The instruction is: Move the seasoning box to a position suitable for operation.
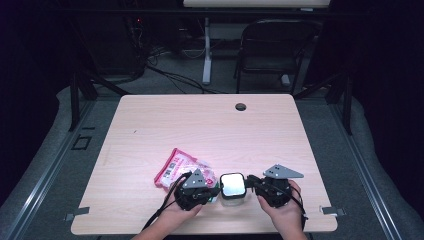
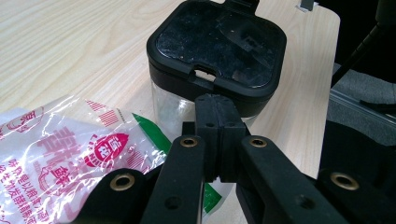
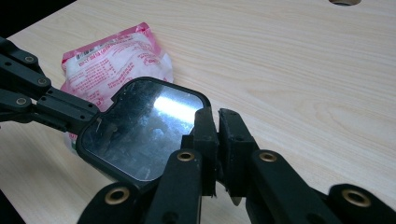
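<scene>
Hands at the near tabletop edge: one claw each. Pink-printed packet lies flat, still sealed. Lidded clear jar stands between both claws, lid down. Left claw pressed together at jar's latch; right claw nearly together at lid edge. Opening and filling apparently remain.

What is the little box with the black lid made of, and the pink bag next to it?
The box: its lid looks like glossy black plastic, since light glints off it; its body looks like clear plastic or glass, as you can see through it. The pink bag seems thin shiny plastic film: it crinkles, and parts are see-through.
</scene>
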`<action>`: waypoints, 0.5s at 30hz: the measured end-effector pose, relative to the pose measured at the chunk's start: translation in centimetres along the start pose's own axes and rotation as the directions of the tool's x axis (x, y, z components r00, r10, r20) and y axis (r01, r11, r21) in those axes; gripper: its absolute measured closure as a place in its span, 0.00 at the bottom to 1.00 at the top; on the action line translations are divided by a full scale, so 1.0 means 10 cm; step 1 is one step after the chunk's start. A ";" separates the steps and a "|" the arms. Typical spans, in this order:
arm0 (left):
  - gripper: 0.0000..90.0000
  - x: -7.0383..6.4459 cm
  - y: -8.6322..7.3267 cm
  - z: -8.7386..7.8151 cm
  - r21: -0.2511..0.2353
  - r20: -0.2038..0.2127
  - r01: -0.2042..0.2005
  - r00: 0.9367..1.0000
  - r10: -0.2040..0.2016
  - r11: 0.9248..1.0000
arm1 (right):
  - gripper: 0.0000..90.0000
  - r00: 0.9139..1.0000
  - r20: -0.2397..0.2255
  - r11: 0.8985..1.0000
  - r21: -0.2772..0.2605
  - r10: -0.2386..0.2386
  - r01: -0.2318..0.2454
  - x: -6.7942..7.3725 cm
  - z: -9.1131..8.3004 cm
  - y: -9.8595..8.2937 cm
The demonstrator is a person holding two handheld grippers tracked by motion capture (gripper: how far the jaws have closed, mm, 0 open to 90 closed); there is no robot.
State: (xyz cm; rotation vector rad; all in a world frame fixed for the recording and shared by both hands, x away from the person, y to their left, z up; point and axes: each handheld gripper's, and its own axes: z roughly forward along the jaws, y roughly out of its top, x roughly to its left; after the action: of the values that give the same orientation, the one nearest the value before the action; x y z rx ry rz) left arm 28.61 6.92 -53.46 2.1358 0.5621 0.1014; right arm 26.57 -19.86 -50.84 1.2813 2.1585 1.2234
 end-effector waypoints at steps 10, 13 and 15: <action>1.00 -0.01 0.01 -0.02 -0.015 0.012 0.008 1.000 -0.008 1.000 | 0.95 1.000 -0.001 1.000 -0.001 0.001 -0.001 -0.01 0.00 0.00; 1.00 -0.02 0.02 -0.02 -0.018 0.006 0.008 1.000 -0.008 1.000 | 0.95 1.000 -0.002 1.000 -0.001 0.000 0.000 -0.01 0.00 -0.01; 1.00 -0.02 0.03 -0.02 -0.022 0.012 0.008 1.000 -0.008 1.000 | 0.95 1.000 0.000 1.000 -0.001 0.000 0.000 -0.01 0.00 -0.01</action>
State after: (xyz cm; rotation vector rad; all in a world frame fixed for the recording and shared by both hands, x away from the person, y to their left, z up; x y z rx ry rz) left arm 28.48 6.86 -53.05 2.1110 0.5602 0.0905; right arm 26.54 -19.95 -50.88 1.2815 2.1576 1.2241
